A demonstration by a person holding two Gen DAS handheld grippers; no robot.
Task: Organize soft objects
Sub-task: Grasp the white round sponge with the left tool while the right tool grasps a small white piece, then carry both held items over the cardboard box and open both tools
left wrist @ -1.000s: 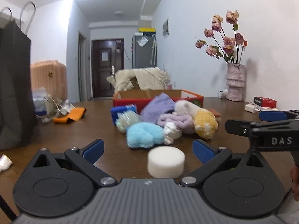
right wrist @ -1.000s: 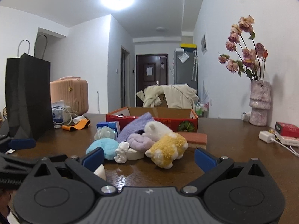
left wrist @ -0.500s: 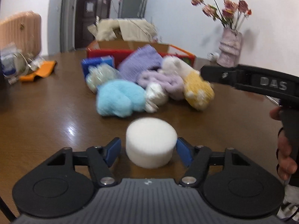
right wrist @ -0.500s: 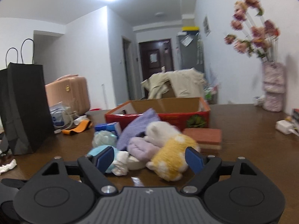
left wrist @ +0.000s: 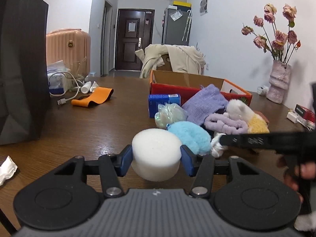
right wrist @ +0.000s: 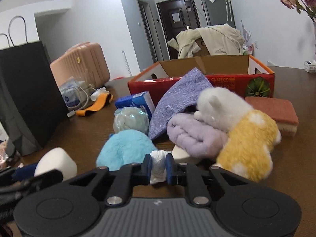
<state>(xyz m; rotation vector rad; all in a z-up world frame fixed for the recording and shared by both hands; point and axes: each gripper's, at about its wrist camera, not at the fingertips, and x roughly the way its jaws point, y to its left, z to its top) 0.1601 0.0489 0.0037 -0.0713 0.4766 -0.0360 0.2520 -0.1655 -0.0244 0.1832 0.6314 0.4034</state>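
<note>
At the bottom centre of the left wrist view, the left gripper (left wrist: 156, 159) is closing its blue pads on either side of a white foam disc (left wrist: 156, 154); both pads touch its sides, the jaws about half open around it. The disc sits low over the brown wooden table (left wrist: 88, 126).

In the right wrist view, lower centre, the right gripper (right wrist: 159, 167) has its jaws nearly together and closing, pinching a small crumpled white cloth (right wrist: 158, 165) between the pads.

Just beyond both grippers, mid-frame, lies a heap of soft things: a light blue fluffy toy (right wrist: 124, 150) touching the white cloth, a rolled lilac towel (right wrist: 193, 136), a white-and-yellow plush animal (right wrist: 237, 130) leaning on it, and a purple knitted cloth (right wrist: 177, 100) draped toward the box. A pale mesh bath puff (right wrist: 131, 120) and a blue packet (right wrist: 136, 101) sit left of the heap, a pink sponge (right wrist: 274, 112) at the right.

Behind them, upper centre, stands an open red cardboard box (right wrist: 217, 79). At the far left is a black paper bag (right wrist: 25, 90).
</note>
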